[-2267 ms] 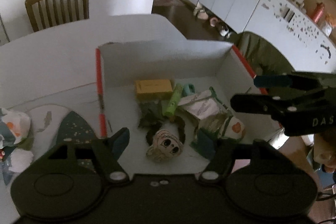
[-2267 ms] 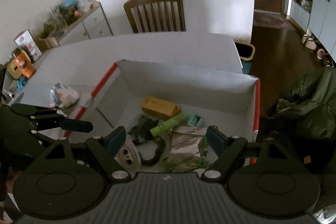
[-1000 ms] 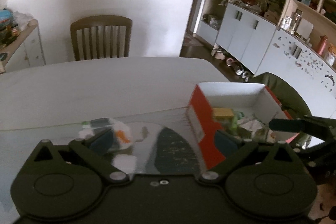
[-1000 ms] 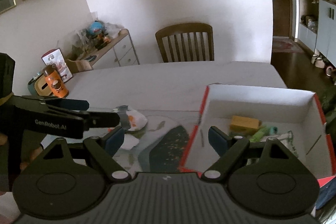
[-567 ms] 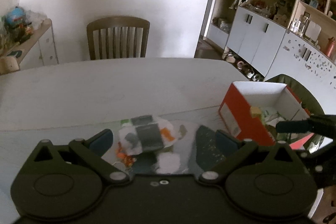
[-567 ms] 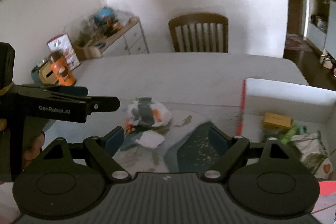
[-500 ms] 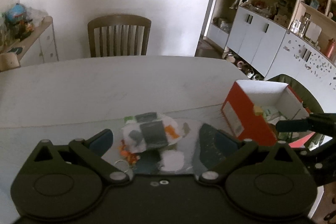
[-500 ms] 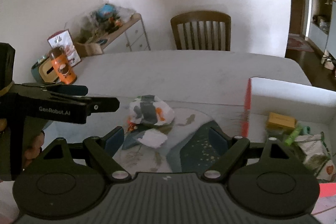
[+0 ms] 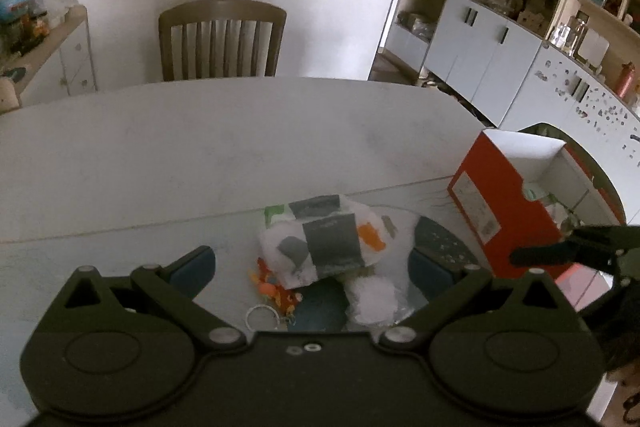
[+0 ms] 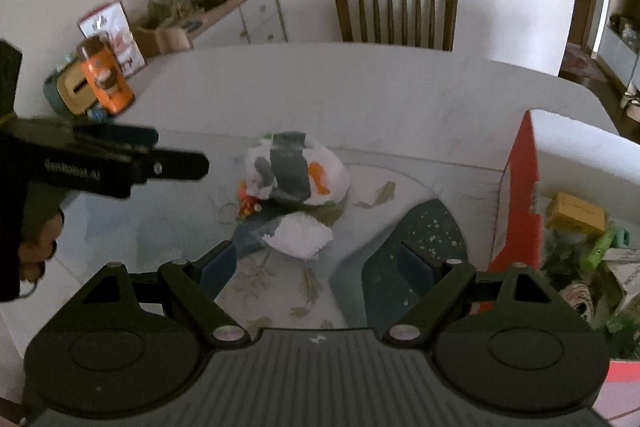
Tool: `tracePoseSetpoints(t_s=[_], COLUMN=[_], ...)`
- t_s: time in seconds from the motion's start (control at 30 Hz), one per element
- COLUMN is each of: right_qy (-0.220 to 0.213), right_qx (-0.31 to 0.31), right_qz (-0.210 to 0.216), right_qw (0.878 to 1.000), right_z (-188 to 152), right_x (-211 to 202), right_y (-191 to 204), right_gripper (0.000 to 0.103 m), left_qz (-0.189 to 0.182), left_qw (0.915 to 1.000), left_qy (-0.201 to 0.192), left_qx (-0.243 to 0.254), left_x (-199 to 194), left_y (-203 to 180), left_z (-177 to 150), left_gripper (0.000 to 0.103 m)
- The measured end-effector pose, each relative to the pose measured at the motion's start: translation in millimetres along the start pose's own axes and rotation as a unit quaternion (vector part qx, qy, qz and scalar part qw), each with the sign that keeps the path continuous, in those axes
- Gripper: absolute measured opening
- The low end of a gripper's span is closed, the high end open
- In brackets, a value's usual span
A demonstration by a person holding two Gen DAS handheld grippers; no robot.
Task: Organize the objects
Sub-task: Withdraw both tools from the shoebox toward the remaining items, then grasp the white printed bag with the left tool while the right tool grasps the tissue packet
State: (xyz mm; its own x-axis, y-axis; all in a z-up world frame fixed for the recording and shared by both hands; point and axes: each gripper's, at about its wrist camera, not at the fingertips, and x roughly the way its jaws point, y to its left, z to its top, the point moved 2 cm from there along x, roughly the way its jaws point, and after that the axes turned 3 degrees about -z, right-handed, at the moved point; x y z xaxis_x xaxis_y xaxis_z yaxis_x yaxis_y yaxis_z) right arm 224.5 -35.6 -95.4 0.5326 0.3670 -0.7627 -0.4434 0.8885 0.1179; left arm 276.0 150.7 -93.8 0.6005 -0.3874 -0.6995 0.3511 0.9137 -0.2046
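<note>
**On the desk: two open grippers over a bundle**

On the white desk (image 9: 200,147) the red box (image 9: 492,219) stands right of the patterned bundle (image 9: 324,243). Left gripper (image 9: 312,263) and right gripper (image 10: 316,267) hover with fingers spread, empty. A keyring (image 9: 260,317) lies beside the bundle.

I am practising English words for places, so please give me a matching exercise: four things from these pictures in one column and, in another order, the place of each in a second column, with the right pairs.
Things:
1. patterned pouch
2. yellow box
3. wooden chair
4. orange bottle

Places:
A. behind the far edge of the table
B. on the glass mat, left of the carton
C. at the table's far left corner
D. inside the red and white carton

Pairs: 1-B, 2-D, 3-A, 4-C
</note>
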Motion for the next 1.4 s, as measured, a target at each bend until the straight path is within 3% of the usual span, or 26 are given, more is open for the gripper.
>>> tracePoseSetpoints(t_s=[0.4, 0.47, 0.57, 0.67, 0.8, 0.97, 1.13, 1.4], right_qy=[0.038, 0.042, 0.047, 0.051, 0.055, 0.064, 0.071, 0.075], right_qx=[0.006, 0.013, 0.009, 0.004, 0.003, -0.009, -0.009, -0.036], right_qz=[-0.003, -0.001, 0.006, 0.011, 0.015, 0.011, 0.005, -0.003], right_qw=[0.999, 0.999, 0.999, 0.999, 0.998, 0.998, 0.997, 0.997], right_z=[2, 2, 3, 5, 7, 7, 6, 4], right_x=[63, 71, 81, 87, 93, 103, 115, 130], right_y=[10, 12, 15, 16, 13, 15, 15, 27], right_gripper=[0.087, 0.088, 0.087, 0.087, 0.087, 0.087, 0.087, 0.087], left_qz=[-0.005, -0.011, -0.05, -0.079, -0.09, -0.123, -0.127, -0.116], left_qw=[0.9991, 0.9991, 0.9965, 0.9902, 0.9811, 0.9718, 0.9641, 0.9628], left_qy=[0.041, 0.04, 0.058, 0.073, 0.068, 0.083, 0.081, 0.064], left_qx=[-0.014, -0.001, 0.034, 0.09, 0.157, 0.183, 0.219, 0.236], left_x=[58, 67, 77, 84, 90, 105, 114, 118], left_y=[-4, -5, -2, 1, 5, 12, 9, 11], left_z=[17, 23, 32, 31, 27, 26, 24, 29], left_gripper=[0.102, 0.102, 0.102, 0.102, 0.102, 0.102, 0.102, 0.1])
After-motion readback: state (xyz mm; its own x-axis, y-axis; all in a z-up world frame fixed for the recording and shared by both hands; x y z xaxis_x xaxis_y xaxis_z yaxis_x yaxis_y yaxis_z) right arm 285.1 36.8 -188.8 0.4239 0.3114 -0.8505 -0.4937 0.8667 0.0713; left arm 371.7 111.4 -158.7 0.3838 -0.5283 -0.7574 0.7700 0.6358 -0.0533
